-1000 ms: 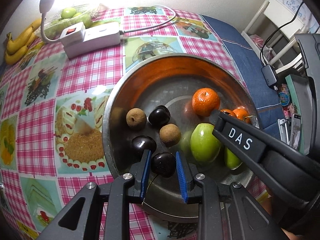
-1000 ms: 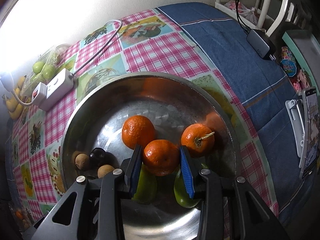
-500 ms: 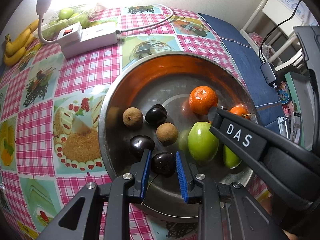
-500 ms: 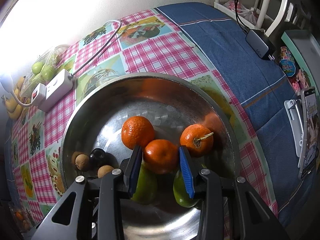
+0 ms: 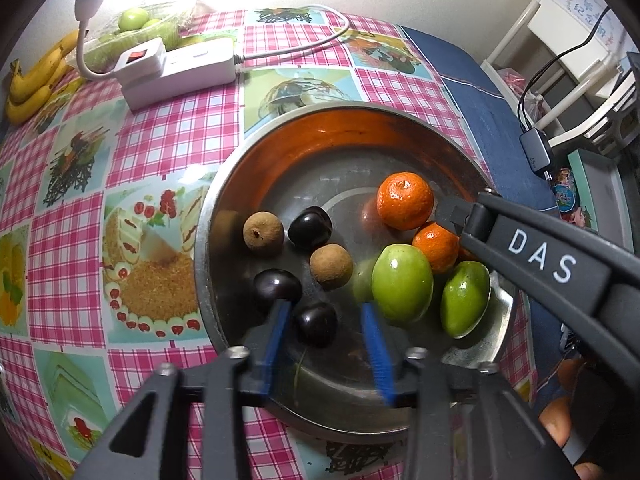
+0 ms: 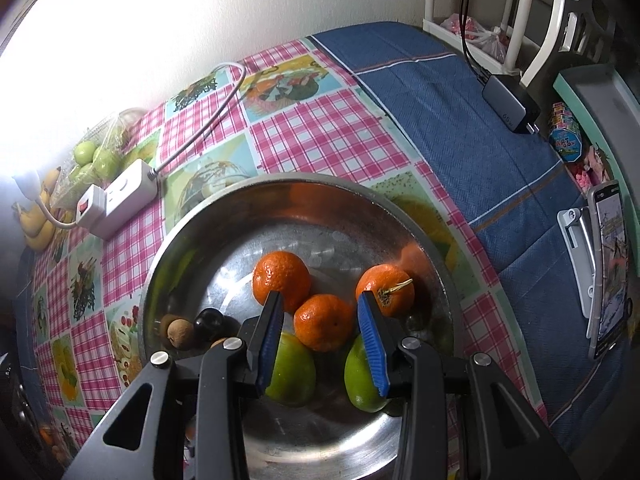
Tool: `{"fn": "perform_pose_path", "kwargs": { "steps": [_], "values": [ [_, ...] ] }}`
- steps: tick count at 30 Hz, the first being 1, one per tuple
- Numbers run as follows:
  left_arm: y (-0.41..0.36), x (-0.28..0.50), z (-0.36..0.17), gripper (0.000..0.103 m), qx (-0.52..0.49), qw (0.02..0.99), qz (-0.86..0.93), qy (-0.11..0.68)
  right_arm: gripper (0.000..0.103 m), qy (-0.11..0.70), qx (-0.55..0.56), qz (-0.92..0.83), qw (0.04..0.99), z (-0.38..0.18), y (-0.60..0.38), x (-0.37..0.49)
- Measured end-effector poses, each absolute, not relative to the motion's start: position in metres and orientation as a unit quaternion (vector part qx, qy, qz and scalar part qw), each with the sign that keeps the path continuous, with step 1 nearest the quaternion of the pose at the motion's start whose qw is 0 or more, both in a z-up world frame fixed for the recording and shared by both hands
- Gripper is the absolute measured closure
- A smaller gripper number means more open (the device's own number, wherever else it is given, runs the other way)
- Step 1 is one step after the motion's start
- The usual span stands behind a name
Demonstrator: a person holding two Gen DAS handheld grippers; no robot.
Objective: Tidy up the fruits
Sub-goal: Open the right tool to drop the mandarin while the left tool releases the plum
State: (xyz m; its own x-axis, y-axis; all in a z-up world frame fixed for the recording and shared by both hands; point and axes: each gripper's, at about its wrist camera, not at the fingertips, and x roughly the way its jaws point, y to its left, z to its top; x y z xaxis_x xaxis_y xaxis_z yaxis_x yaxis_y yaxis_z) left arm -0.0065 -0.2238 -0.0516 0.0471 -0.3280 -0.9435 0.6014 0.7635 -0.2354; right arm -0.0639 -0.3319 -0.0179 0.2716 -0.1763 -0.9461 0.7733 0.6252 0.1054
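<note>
A steel bowl (image 5: pixel 202 248) (image 6: pixel 280 178) on the checked tablecloth holds the fruit. My left gripper (image 5: pixel 325 305) hangs over the bowl's near side with its jaws opening. A dark plum (image 5: pixel 316 324) lies loose in the bowl between them, close to the left pad. Two more plums (image 5: pixel 310 227) (image 5: pixel 276 290) and two brown longans (image 5: pixel 263 234) (image 5: pixel 331 266) lie just beyond. My right gripper (image 6: pixel 319 295) is shut on a small orange (image 6: pixel 322 322), low over two green fruits (image 6: pixel 294 372) (image 6: pixel 360 376). A big orange (image 6: pixel 280 280) and a stemmed orange (image 6: pixel 384 288) flank its fingertips.
A white power strip (image 5: pixel 180 68) with its cord, a bag of green fruit (image 5: pixel 136 24) and bananas (image 5: pixel 36 80) lie at the table's far left. A blue cloth (image 6: pixel 460 120) covers the right side. A phone in a holder (image 6: pixel 608 264) stands past the right edge.
The left jaws have spread apart and let go of the dark plum, which stays in the bowl. The right gripper has shifted slightly, its orange still between the pads.
</note>
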Motion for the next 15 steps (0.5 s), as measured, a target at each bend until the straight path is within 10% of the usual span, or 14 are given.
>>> {"fn": "perform_pose_path", "kwargs": {
  "steps": [15],
  "values": [
    [-0.202,0.009,-0.030,0.042,0.075,0.731,-0.305,0.607,0.063,0.505,0.291,-0.322,0.746,-0.008,-0.333,-0.064]
  ]
}}
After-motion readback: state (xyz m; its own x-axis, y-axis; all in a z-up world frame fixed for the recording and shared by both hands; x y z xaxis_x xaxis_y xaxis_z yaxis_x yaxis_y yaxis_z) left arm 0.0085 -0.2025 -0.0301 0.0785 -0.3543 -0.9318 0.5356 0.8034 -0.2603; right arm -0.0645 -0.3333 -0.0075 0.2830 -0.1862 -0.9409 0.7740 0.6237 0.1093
